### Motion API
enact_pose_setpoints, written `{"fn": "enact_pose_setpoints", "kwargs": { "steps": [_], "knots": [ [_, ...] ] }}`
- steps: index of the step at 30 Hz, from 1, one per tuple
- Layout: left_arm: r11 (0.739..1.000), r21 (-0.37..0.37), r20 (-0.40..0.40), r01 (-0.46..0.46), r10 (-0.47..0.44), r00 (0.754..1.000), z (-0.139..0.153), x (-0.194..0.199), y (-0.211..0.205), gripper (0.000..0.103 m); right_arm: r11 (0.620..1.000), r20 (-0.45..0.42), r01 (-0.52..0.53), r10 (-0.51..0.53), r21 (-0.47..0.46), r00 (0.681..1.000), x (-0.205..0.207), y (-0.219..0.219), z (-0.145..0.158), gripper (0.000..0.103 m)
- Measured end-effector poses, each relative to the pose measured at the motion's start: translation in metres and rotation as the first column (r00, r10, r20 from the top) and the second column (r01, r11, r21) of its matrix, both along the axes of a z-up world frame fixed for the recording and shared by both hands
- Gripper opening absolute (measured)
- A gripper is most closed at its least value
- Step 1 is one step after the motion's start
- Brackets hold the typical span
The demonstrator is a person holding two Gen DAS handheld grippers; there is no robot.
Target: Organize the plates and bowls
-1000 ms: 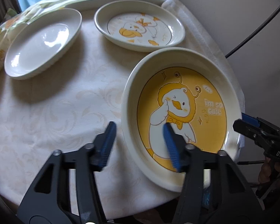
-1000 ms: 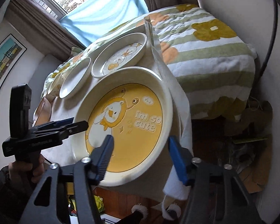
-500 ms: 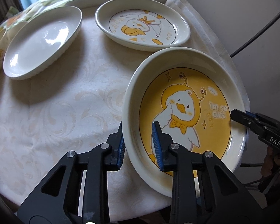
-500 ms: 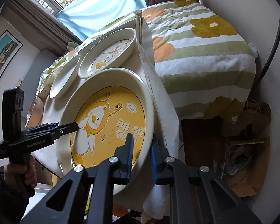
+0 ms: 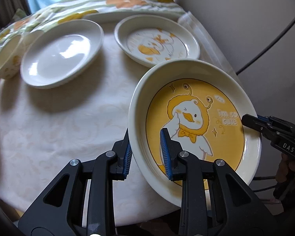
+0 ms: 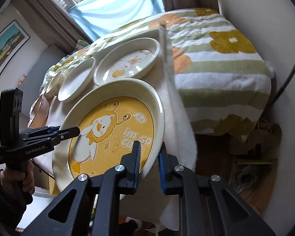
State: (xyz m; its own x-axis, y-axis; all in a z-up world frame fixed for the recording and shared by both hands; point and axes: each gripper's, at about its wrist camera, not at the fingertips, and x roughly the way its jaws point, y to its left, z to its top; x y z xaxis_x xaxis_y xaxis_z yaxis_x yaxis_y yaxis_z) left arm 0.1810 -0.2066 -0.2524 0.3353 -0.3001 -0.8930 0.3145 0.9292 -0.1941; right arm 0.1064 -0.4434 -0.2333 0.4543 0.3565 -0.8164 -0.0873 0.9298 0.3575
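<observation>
— What do you hold now, and how does it look?

— I hold the yellow plate [image 5: 194, 122]. It is a deep, round plate with a cream rim and a yellow middle. On the yellow there is a white duck in a lion hood with a bow, and the words "I'm so cute" beside it. My left gripper [image 5: 146, 153] is clamped on its rim at about 8 o'clock, one blue pad outside the wall and one inside. My right gripper [image 6: 148, 166] is clamped on the opposite side of the rim, near the words. So both are narrow, and each pinches the rim.

— Where is the plate?

— In the left wrist view it is at 4 o'clock, over the near right edge of the table [image 5: 68, 122], and it is tilted. Whether its bottom touches the cloth, I cannot tell.

— And the other dishes?

— At 12 o'clock from the yellow plate stands the smaller duck plate [image 5: 157, 43], cream with an orange and white duck drawing. At 10 o'clock is the plain white plate [image 5: 61, 55], glossy, with no picture. Just beside it, at the far left, is a small bowl [image 5: 5, 63], cream with yellow marks. All three stand on the pale tablecloth.
</observation>
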Motion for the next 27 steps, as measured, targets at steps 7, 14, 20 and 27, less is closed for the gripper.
{"fn": "enact_pose_setpoints", "kwargs": {
  "steps": [7, 14, 20, 27],
  "knots": [
    [0.996, -0.033, 0.040, -0.079, 0.080, 0.996, 0.029, -0.008, 0.062, 0.024, 0.998, 0.040, -0.063, 0.063, -0.001, 0.997, 0.006, 0.046, 0.020, 0.016],
    [0.991, -0.005, 0.056, -0.137, 0.137, 0.989, 0.046, -0.022, 0.143, 0.024, 0.992, 0.062, -0.128, 0.126, 0.019, 0.990, 0.013, 0.121, 0.033, 0.016],
    [0.982, 0.014, 0.021, -0.188, 0.188, 0.982, 0.033, -0.024, 0.220, 0.024, 0.984, 0.042, -0.171, 0.170, 0.039, 0.985, 0.022, 0.190, 0.024, 0.016],
    [0.973, 0.035, -0.014, -0.228, 0.229, 0.973, 0.001, -0.017, 0.288, 0.024, 0.978, 0.005, -0.202, 0.202, 0.058, 0.979, 0.038, 0.256, -0.004, 0.016]
  ]
}}
